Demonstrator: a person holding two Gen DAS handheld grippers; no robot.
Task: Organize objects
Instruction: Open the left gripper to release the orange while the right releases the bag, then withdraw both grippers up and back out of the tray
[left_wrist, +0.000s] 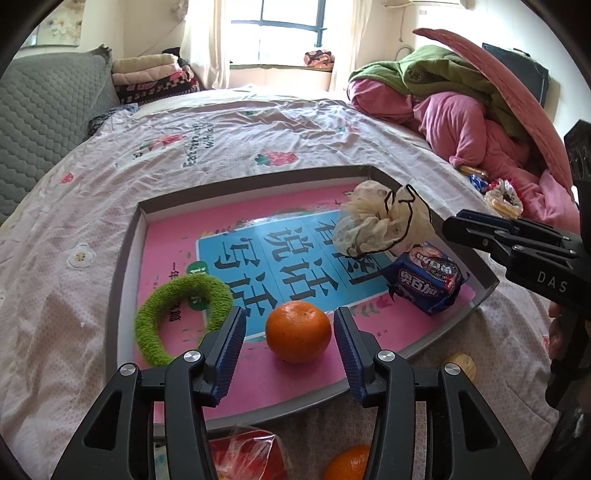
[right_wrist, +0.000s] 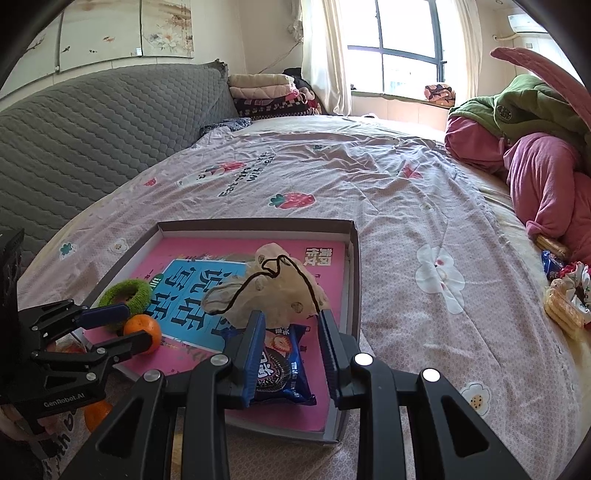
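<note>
Inside shallow grey cardboard tray (left_wrist: 127, 236) on bed: round orange tangerine (left_wrist: 298, 331) resting between released left gripper (left_wrist: 290, 332) pads, untouched. Right gripper (right_wrist: 291, 343) parted over blue biscuit packet (right_wrist: 280, 365), not gripping. Recommend lifting left gripper clear without nudging fruit.

Both wrist cameras look down, close, sharing the tray (left_wrist: 122, 258) (right_wrist: 354, 258).
</note>
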